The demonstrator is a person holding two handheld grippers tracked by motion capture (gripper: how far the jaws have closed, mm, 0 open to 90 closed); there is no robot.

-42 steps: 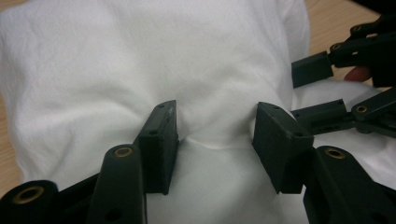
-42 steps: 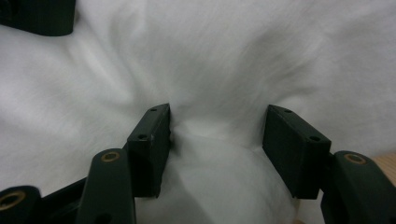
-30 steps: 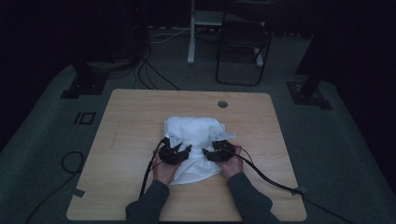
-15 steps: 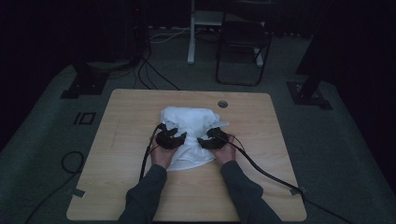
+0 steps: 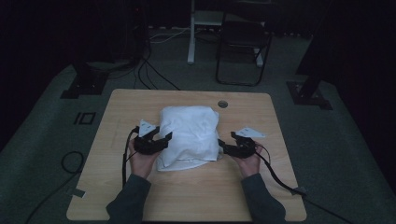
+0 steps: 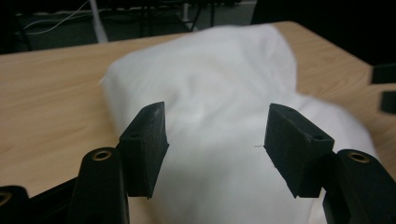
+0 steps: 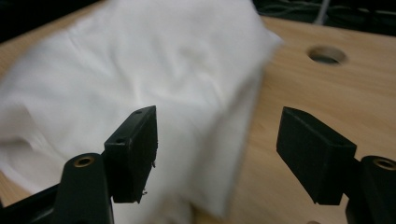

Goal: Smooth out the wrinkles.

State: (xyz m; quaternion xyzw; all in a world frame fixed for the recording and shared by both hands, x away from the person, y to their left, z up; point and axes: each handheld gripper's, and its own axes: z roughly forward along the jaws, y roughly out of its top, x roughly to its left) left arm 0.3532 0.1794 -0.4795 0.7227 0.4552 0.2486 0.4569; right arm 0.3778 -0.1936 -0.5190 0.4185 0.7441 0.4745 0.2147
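White cloth point(image 5: 189, 135) looks soft, light, floppy; grab edges at nine and three o'clock. Left gripper point(image 5: 158, 140) and right gripper point(image 5: 227, 148), jaws just opening, hold nothing.

The cloth point(image 5: 189, 135) is seen as soft white fabric, matt and a bit creased. The table point(image 5: 140, 105) is finished in smooth pale wood grain, and the jaws are made of matt black plastic.

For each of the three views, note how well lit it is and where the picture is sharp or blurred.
High view: dim room, dark surroundings, the white cloth brightest on the table. Left gripper view: brighter; black fingers sharp, cloth soft and washed out. Right gripper view: fingers crisp, cloth edges smeared by blur, table hole slightly soft.
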